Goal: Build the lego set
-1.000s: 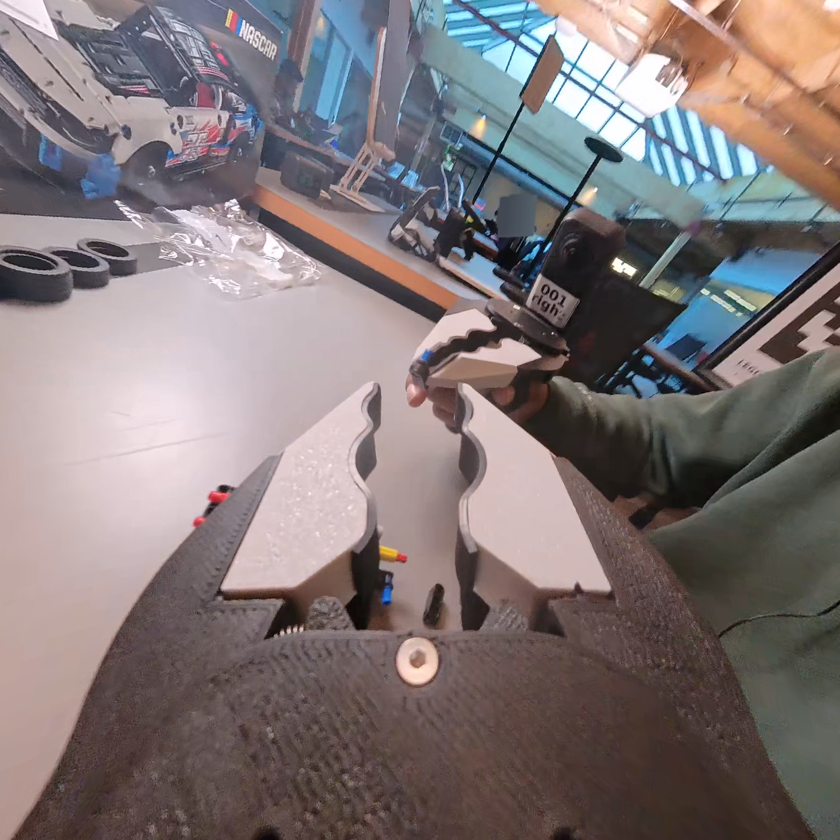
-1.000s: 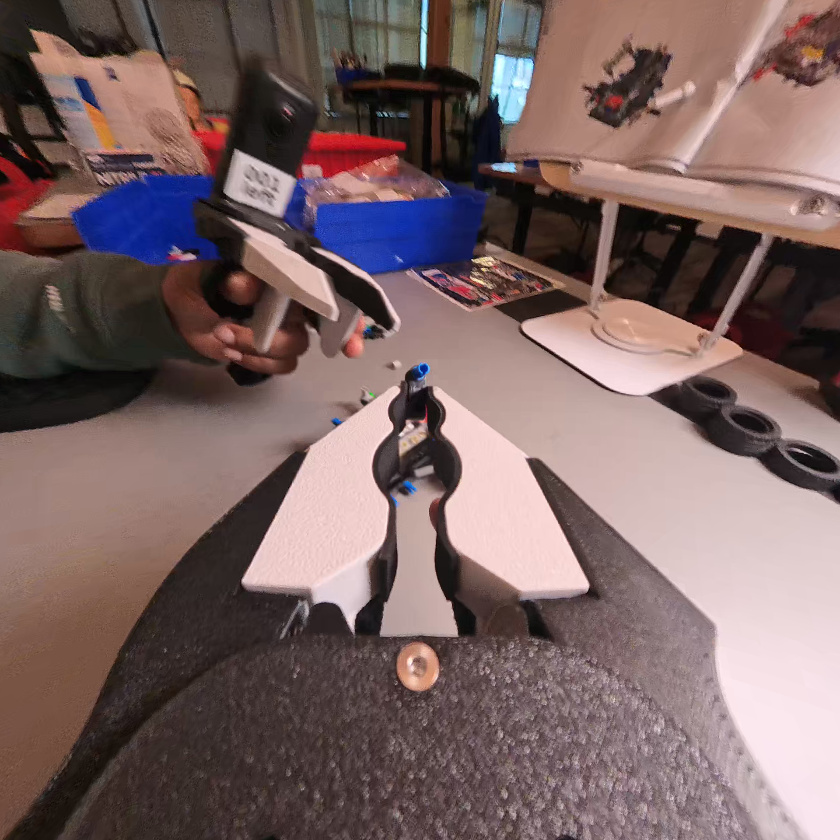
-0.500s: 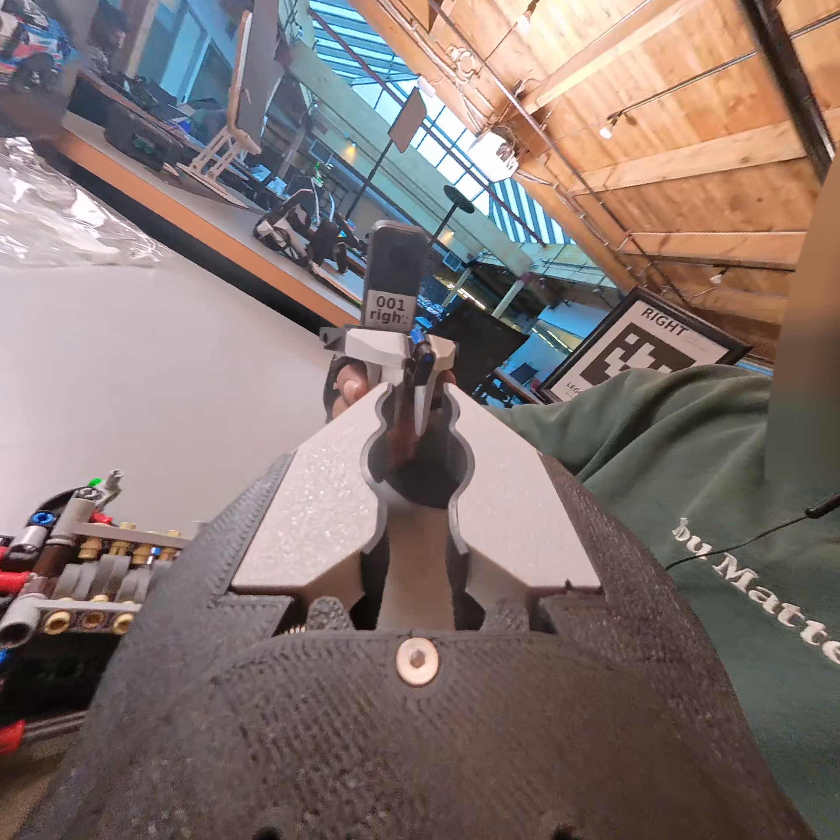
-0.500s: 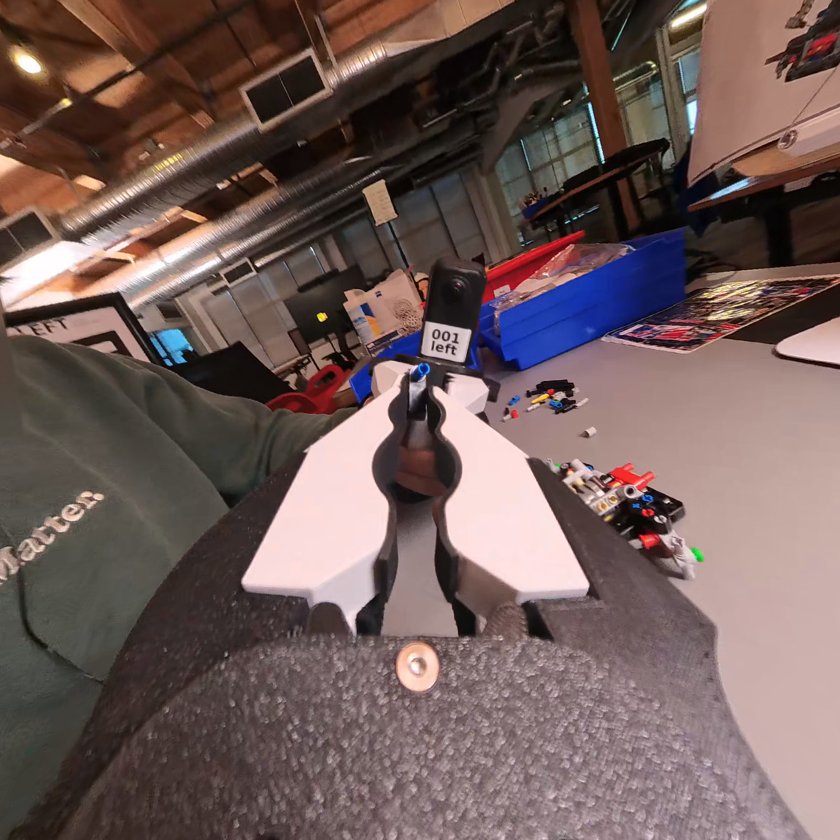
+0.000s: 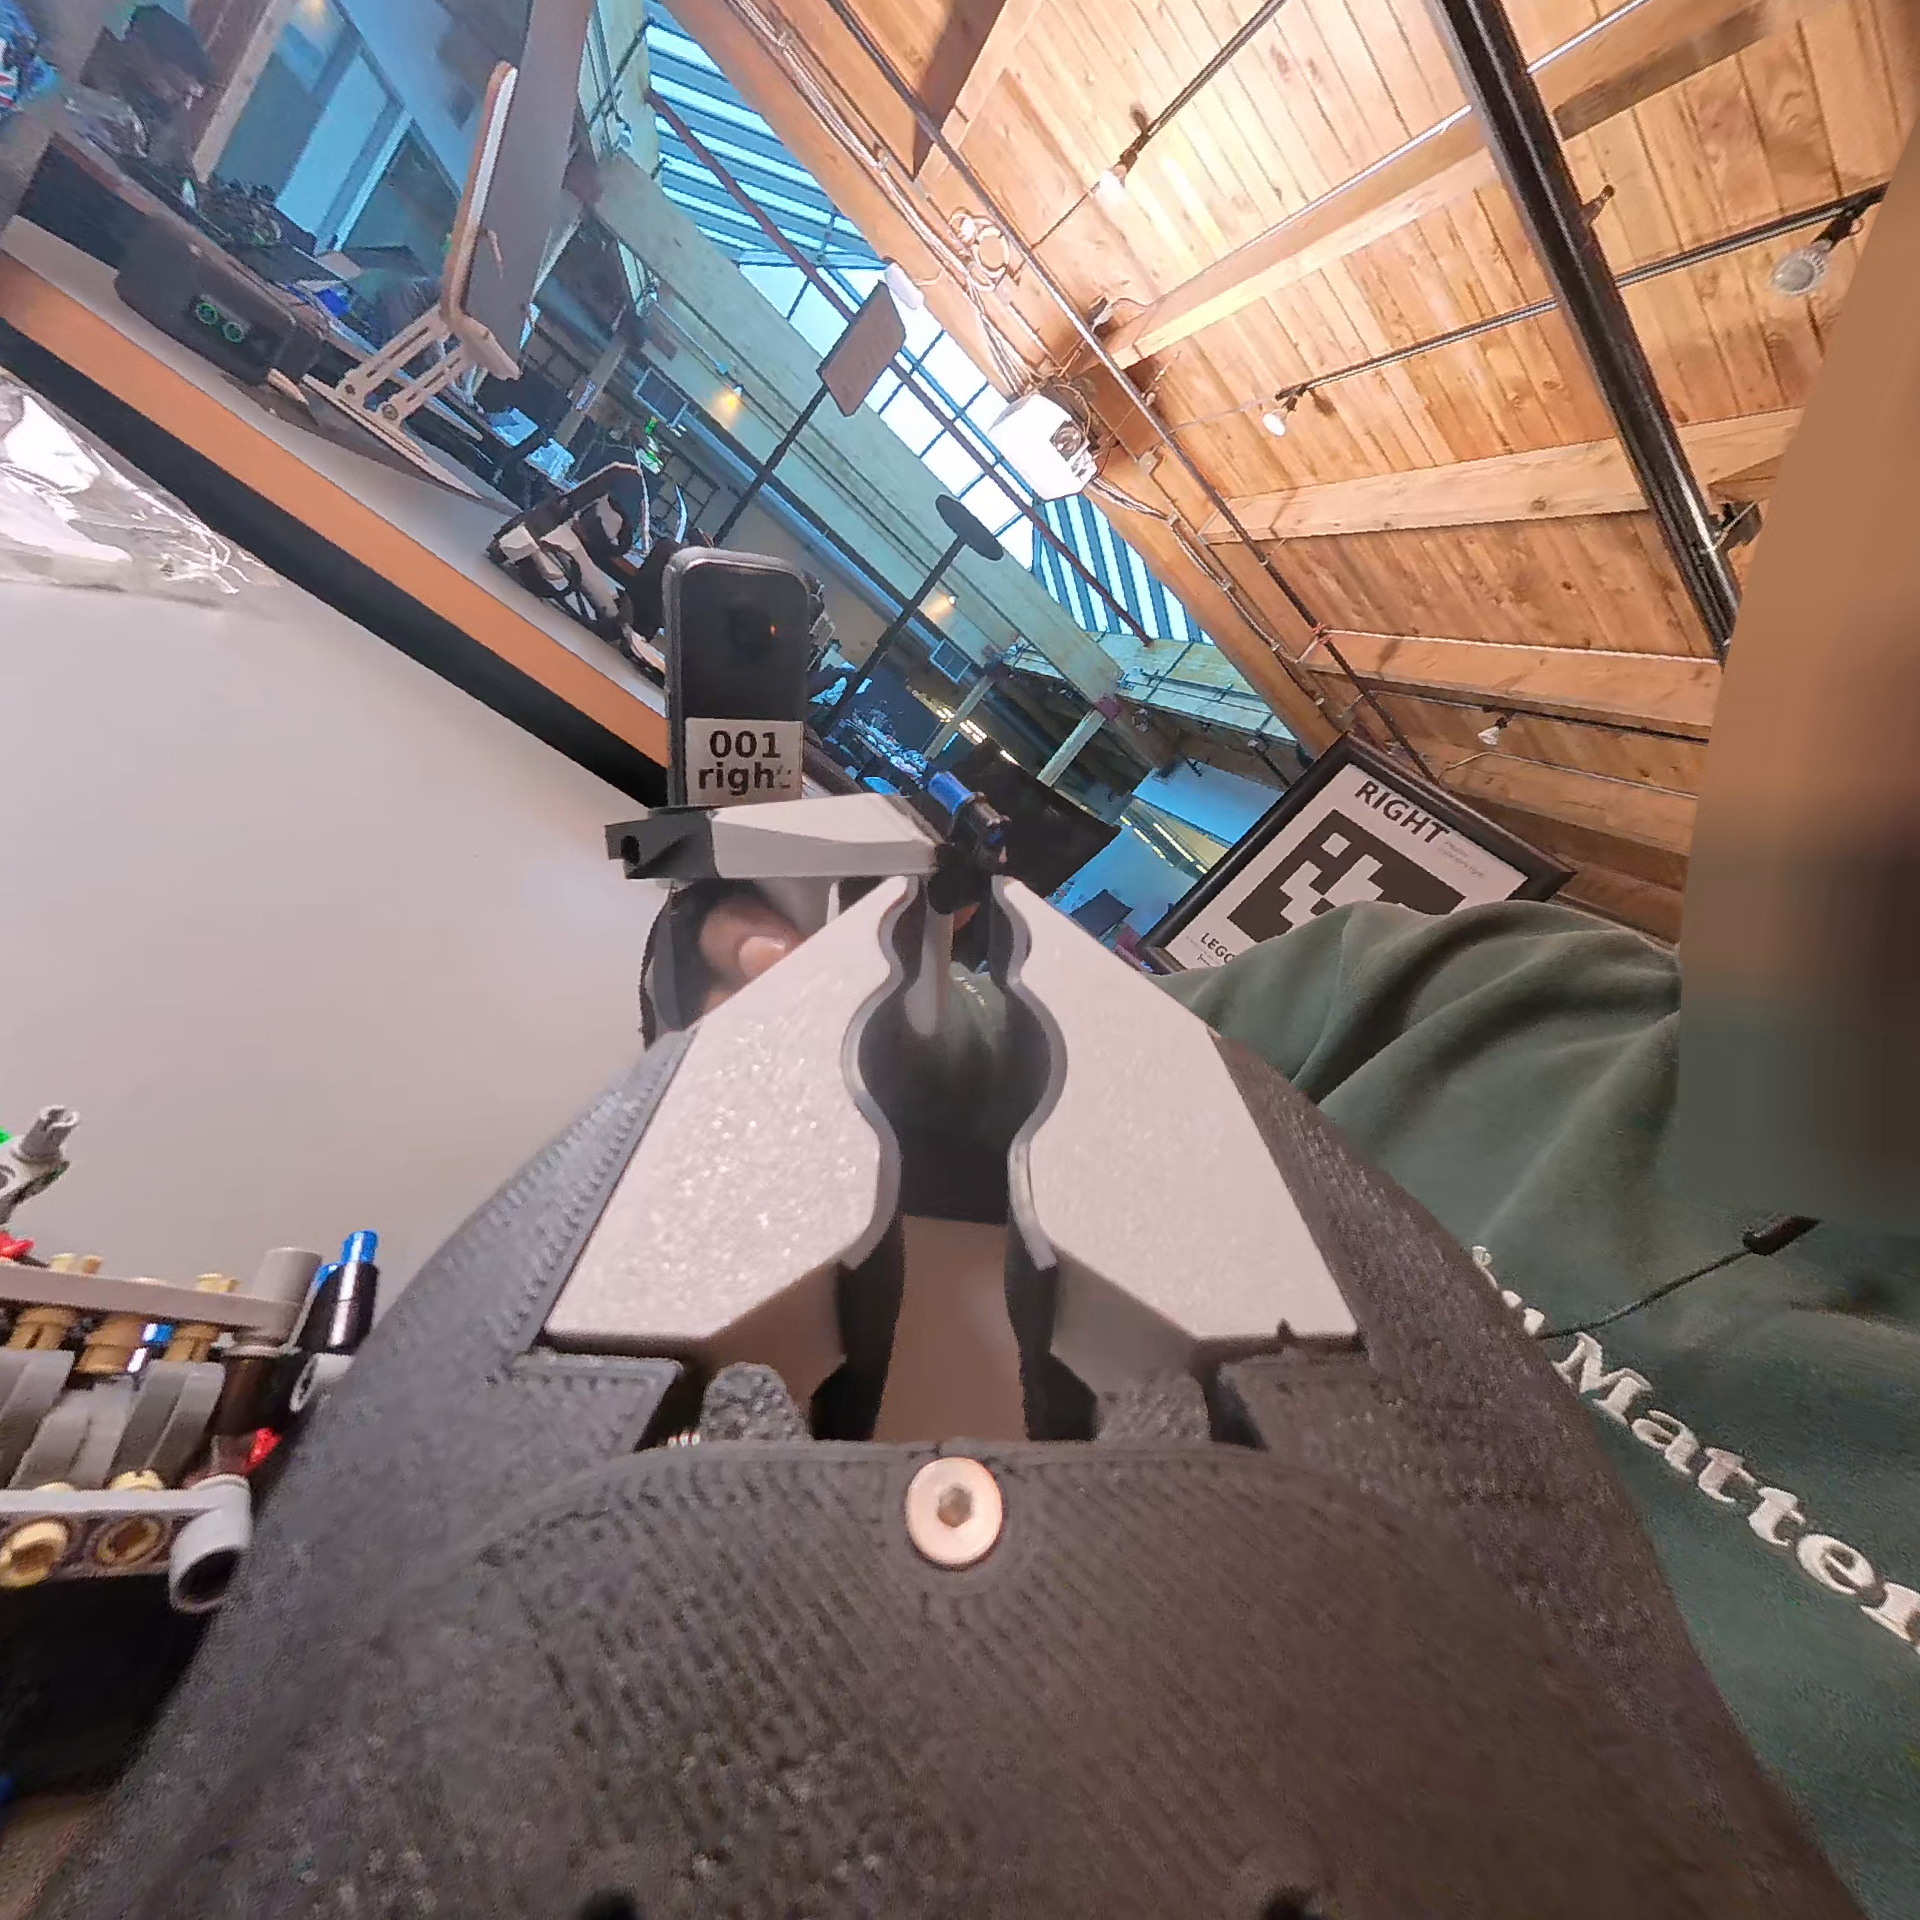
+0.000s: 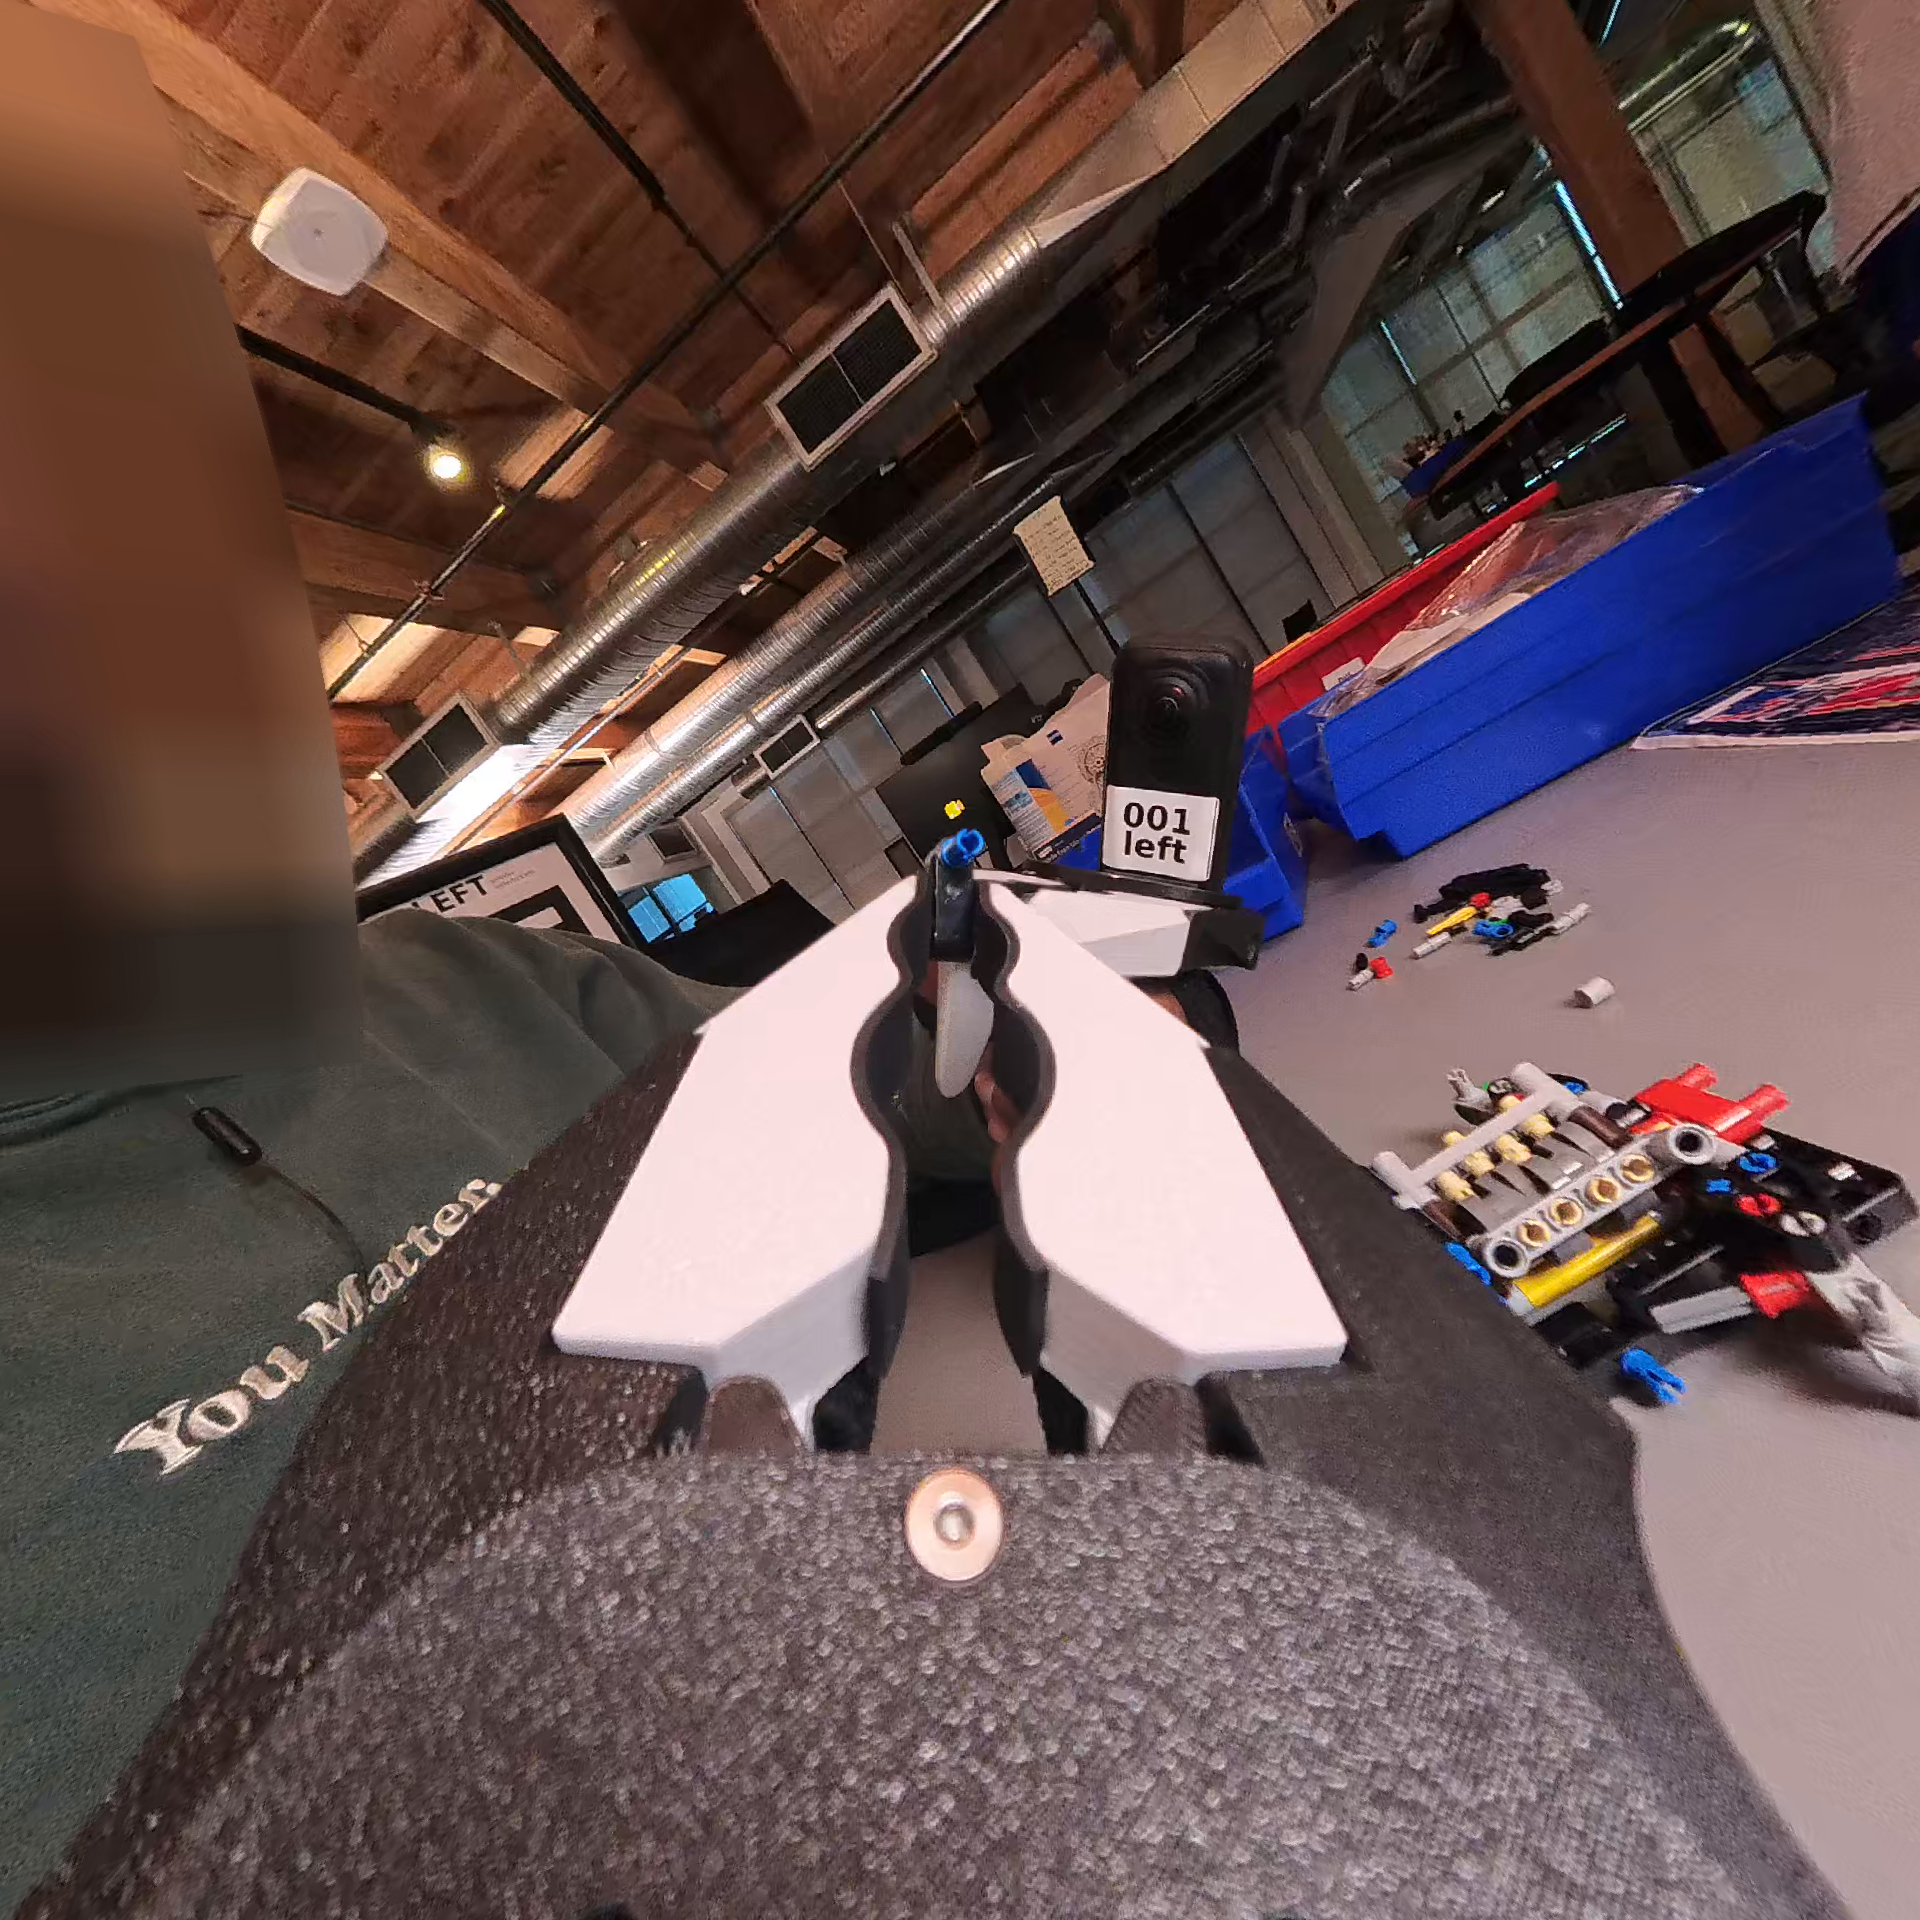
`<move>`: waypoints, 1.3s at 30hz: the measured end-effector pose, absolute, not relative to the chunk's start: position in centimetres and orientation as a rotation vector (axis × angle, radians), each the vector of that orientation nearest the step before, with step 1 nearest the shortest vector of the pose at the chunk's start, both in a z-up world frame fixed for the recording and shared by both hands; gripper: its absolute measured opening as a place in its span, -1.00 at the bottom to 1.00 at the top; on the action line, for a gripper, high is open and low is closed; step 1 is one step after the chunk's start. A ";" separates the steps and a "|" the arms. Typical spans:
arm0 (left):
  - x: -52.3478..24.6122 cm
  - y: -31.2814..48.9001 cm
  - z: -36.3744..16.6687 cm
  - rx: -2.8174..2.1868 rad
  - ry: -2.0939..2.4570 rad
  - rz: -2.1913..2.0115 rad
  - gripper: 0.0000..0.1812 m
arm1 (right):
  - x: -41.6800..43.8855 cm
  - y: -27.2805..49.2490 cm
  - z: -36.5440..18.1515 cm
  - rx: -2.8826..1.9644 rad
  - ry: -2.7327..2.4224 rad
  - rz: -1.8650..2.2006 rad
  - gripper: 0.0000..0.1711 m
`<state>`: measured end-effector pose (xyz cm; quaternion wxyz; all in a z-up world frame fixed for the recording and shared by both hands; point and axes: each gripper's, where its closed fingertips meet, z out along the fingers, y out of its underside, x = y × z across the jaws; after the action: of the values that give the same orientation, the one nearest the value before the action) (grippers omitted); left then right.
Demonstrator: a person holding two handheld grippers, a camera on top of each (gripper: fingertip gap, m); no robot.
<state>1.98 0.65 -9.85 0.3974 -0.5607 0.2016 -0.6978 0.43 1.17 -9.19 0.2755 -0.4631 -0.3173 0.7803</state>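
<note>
Both grippers are raised in front of a person's green sweater [image 5: 1507, 1143] and face each other tip to tip. My right gripper [image 6: 954, 896] is shut on a small black piece [image 6: 951, 909] with a blue pin [image 6: 961, 844] on its end. In the left wrist view the right gripper [image 5: 940, 847] lies on its side with the black piece [image 5: 971, 836] at its tip. My left gripper [image 5: 958, 894] has its jaws a narrow gap apart. The piece's end sits in that gap; I cannot tell whether they press it. The left gripper [image 6: 1049, 906] shows just beyond the piece.
The partly built model [image 6: 1621, 1195] lies on the grey table [image 6: 1714, 935] to the right, and shows low left in the left wrist view [image 5: 135, 1340]. Loose pieces [image 6: 1475, 920] lie farther back. Blue bins [image 6: 1600, 665] stand behind them. A plastic bag [image 5: 83, 499] lies far left. The tips of both grippers are at nearly the same place.
Both grippers rose from the table and turned to face each other. The left jaws narrowed from wide open. In the last half second the grippers closed in until the piece reached the left tips.
</note>
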 end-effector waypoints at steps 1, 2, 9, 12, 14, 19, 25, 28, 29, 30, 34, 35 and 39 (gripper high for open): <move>2.0 0.6 -9.8 -1.418 0.501 -1.781 -0.90 | 0.4 1.2 -9.2 -1.242 -0.851 2.099 -0.93; 2.0 0.6 -9.7 -1.415 0.488 -1.797 -0.90 | 0.5 1.2 -9.1 -1.238 -0.849 2.102 -0.93; 1.7 1.7 -10.7 -1.482 0.511 -1.604 -0.91 | 0.3 2.1 -9.9 -1.293 -0.876 1.968 -0.91; 1.4 2.5 -11.9 -1.560 0.612 -1.309 -0.91 | 0.1 2.6 -10.8 -1.350 -0.920 1.846 -0.83; 1.1 3.1 -12.8 -1.604 0.686 -1.083 -0.91 | -0.1 2.8 -11.5 -1.392 -0.959 1.758 -0.76; -0.2 4.6 -14.1 -1.646 0.783 -0.634 -0.91 | -0.1 4.5 -13.6 -1.503 -1.040 1.428 -0.69; 0.0 4.8 -15.1 -1.653 0.876 -0.410 -0.91 | -0.9 3.9 -14.1 -1.524 -1.074 1.364 -0.77; 0.1 4.8 -15.0 -1.629 0.909 -0.337 -0.91 | -0.7 4.2 -14.0 -1.528 -1.037 1.393 -0.87; 0.2 4.7 -14.9 -1.618 0.919 -0.317 -0.91 | -0.7 4.2 -13.9 -1.517 -1.036 1.409 -0.88; 0.2 4.6 -14.9 -1.608 0.929 -0.300 -0.91 | -0.6 4.1 -13.8 -1.506 -1.041 1.418 -0.88; 0.8 3.9 -14.4 -1.568 0.955 -0.422 -0.86 | 0.0 3.7 -13.4 -1.420 -1.121 1.425 -0.93; 0.6 3.8 -14.3 -1.578 0.945 -0.495 -0.80 | 0.2 3.5 -13.4 -1.405 -1.152 1.429 -0.92; -0.5 3.2 -15.2 -1.710 0.962 -0.856 -0.81 | 0.8 3.1 -14.2 -1.367 -1.284 1.386 -0.93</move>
<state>-0.46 3.17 -15.20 0.4798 -0.7009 0.3941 -0.3509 0.79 3.09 -14.17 0.3938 -0.5390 -0.5059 0.5463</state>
